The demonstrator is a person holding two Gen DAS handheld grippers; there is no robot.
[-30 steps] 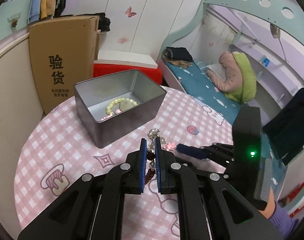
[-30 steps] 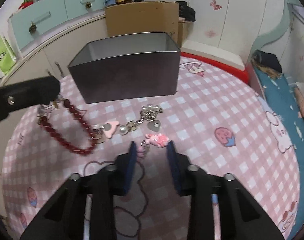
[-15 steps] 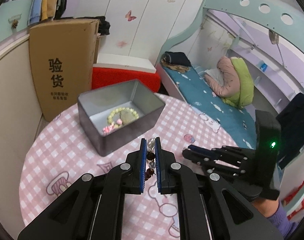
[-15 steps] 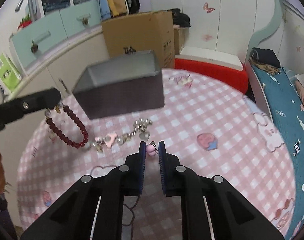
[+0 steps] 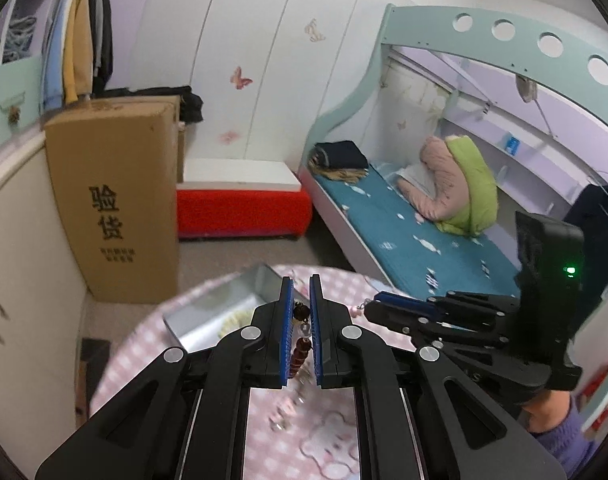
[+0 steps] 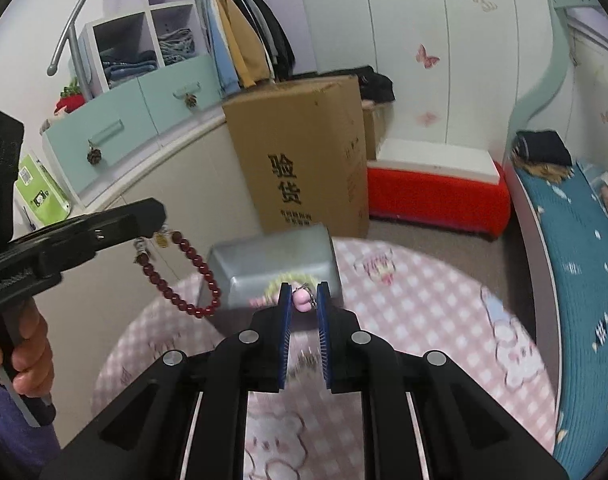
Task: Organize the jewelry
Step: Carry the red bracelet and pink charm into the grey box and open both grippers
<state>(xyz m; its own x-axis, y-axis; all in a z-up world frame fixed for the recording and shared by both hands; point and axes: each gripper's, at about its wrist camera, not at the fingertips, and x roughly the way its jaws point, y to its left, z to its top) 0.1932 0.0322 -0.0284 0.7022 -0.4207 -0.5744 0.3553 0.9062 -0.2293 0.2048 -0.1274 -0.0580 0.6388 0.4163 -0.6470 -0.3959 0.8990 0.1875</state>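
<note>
My left gripper (image 5: 301, 286) is shut on a dark red bead bracelet (image 5: 300, 344), held high above the table; in the right wrist view the left gripper (image 6: 147, 216) shows with the bracelet (image 6: 187, 276) hanging in a loop. My right gripper (image 6: 304, 292) is shut on a pink charm (image 6: 302, 299) on a chain; it also shows in the left wrist view (image 5: 378, 305). The grey metal tin (image 6: 271, 268) stands on the pink checked table (image 6: 424, 300) below both grippers, with a pale bead bracelet (image 5: 233, 318) inside.
A tall cardboard box (image 6: 304, 160) stands on the floor behind the table, a red bench (image 6: 436, 196) beside it. A bed with a teal mattress (image 5: 404, 236) lies to the right. Cabinets with teal drawers (image 6: 123, 120) run along the left.
Both grippers have risen well above the table. The right gripper closed on the pink charm and lifted it; the left lifted the red bracelet clear of the table.
</note>
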